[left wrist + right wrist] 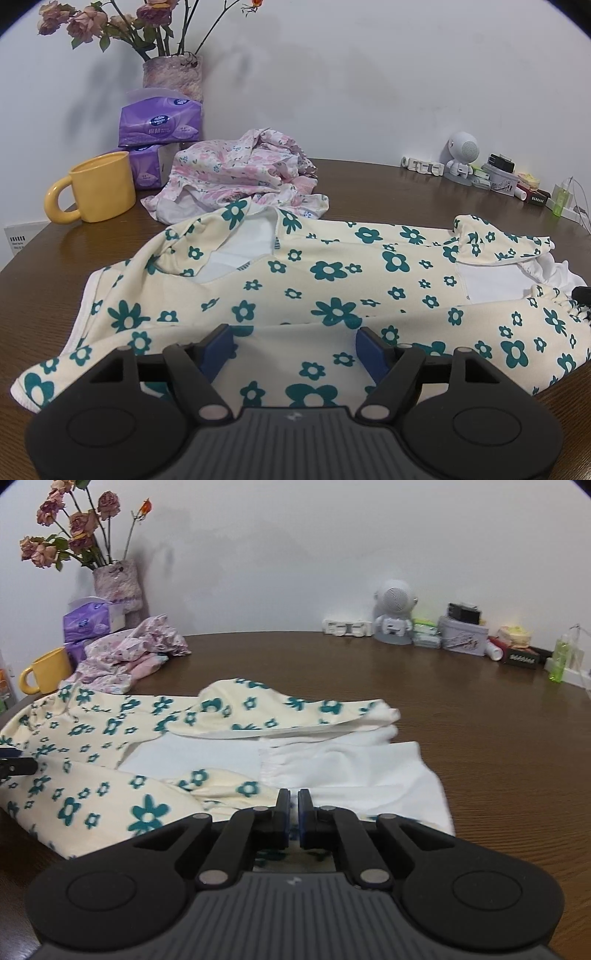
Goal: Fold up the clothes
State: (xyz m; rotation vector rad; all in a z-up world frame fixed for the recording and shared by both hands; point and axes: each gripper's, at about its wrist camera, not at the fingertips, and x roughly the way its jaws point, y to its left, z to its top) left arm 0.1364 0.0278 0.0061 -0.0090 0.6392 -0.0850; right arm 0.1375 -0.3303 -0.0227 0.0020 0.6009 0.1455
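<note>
A cream garment with teal flowers point(332, 273) lies spread across the brown table point(498, 738). Its right end is turned over and shows the white inner side point(354, 768). My left gripper point(295, 341) is open, its blue pads wide apart over the garment's near edge, with cloth lying flat between and below them. My right gripper point(294, 808) is shut on the garment's near edge at its right end, with a thin fold of cloth pinched between the pads. Each gripper shows as a black tip at the edge of the other's view: the right gripper point(581, 293), the left gripper point(14, 765).
A crumpled pink floral garment point(240, 173) lies behind the cream one. A yellow mug point(99, 188), purple tissue packs point(159, 123) and a vase of dried flowers point(173, 75) stand at the back left. A white robot figure point(393, 613), a tin point(463, 637) and a green bottle point(559, 661) line the wall.
</note>
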